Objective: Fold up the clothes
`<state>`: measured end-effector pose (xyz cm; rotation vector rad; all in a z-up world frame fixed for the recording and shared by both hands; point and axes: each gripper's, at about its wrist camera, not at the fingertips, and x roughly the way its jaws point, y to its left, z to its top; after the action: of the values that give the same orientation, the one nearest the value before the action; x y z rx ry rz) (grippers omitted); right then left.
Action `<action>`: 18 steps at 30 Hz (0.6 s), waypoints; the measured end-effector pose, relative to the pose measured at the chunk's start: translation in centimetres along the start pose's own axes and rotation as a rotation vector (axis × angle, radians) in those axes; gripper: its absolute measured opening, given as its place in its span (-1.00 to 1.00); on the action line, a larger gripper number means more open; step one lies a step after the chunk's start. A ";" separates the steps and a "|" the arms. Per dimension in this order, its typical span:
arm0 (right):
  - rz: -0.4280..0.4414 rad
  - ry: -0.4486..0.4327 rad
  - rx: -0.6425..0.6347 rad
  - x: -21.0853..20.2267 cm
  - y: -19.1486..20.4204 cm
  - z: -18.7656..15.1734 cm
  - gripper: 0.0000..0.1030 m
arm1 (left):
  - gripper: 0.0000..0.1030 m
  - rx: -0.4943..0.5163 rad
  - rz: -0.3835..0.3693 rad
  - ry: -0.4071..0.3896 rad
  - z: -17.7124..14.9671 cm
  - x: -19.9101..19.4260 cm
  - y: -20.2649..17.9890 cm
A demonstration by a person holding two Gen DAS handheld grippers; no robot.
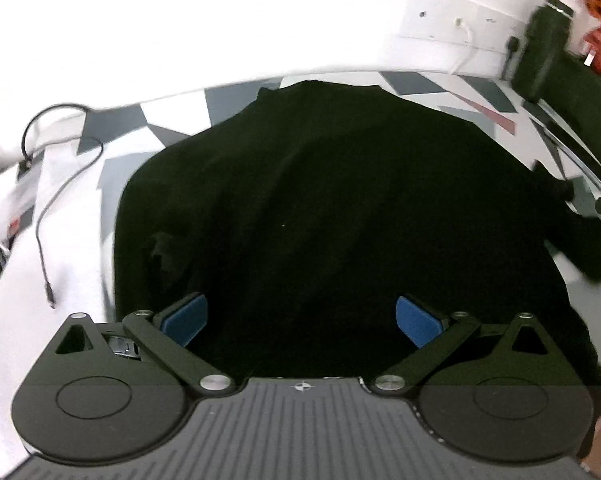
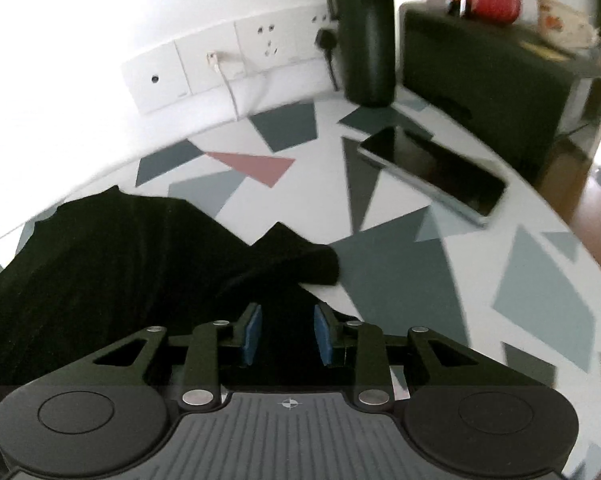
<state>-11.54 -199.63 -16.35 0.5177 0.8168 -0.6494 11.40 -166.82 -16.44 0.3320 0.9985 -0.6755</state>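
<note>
A black garment (image 1: 332,208) lies spread on the patterned table (image 1: 112,128), its far edge near the wall. My left gripper (image 1: 300,320) hovers over the garment's near part, open wide, with its blue pads (image 1: 184,320) far apart and dark cloth below them. In the right wrist view the garment (image 2: 100,264) fills the left side, and a bunched sleeve or corner (image 2: 300,260) juts to the right. My right gripper (image 2: 287,336) stands partly open at that edge, with black cloth lying in the gap between its blue pads (image 2: 252,336). No clear pinch shows.
A phone or tablet (image 2: 432,172) lies on the table (image 2: 540,280) to the right, behind it a dark box (image 2: 480,80) and a dark bottle (image 2: 368,40). Wall sockets (image 2: 220,68) with plugged cables sit behind. Loose cables (image 1: 48,200) trail at the left.
</note>
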 end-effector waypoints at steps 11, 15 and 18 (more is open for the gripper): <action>-0.319 -0.027 -0.086 1.1 -3.0 -3.0 0.34 | 0.98 -0.002 -0.031 -0.024 3.6 1.9 -3.8; -0.317 -0.036 -0.068 1.4 -5.0 -3.7 0.59 | 0.97 0.104 -0.124 -0.054 6.7 3.6 -8.7; -0.318 -0.068 -0.064 1.2 -5.5 -4.1 0.87 | 0.97 0.197 -0.190 -0.060 8.6 5.3 -13.1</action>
<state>-16.86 -201.16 -20.62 0.3072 0.8604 -0.9253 10.34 -183.29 -15.97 0.3896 0.9154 -0.9546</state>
